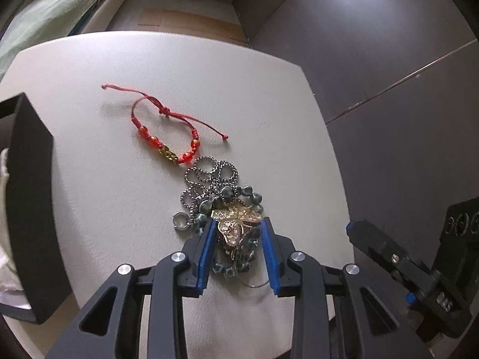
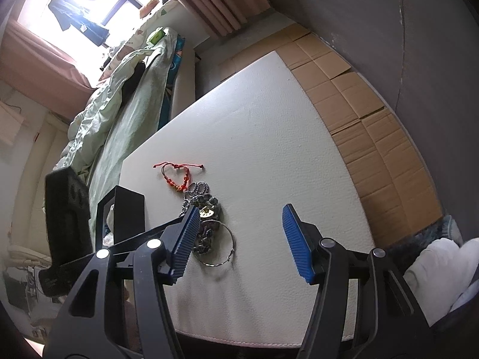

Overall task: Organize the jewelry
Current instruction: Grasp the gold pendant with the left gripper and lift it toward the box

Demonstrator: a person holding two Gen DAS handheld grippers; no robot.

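A tangled pile lies on the white table (image 1: 104, 209): a gold winged brooch (image 1: 233, 229), teal beads (image 1: 227, 193), a silver ball chain (image 1: 209, 176) and a small silver ring (image 1: 182, 223). My left gripper (image 1: 238, 224) is down on the pile, its blue pads pressed against both sides of the brooch. A red cord bracelet (image 1: 164, 137) lies apart, farther back. In the right wrist view, my right gripper (image 2: 242, 209) hovers open over bare table (image 2: 269, 149), to the right of the pile. A thin silver hoop (image 2: 216, 246) rests at the pile's near end, beside the red bracelet (image 2: 178, 176).
An open black box (image 1: 30, 203) stands at the table's left edge, also visible as the black box (image 2: 128, 209). One finger of the right tool (image 1: 368, 242) reaches in near the table's right edge. A bed with a green quilt (image 2: 119, 104) and flattened cardboard (image 2: 374, 119) flank the table.
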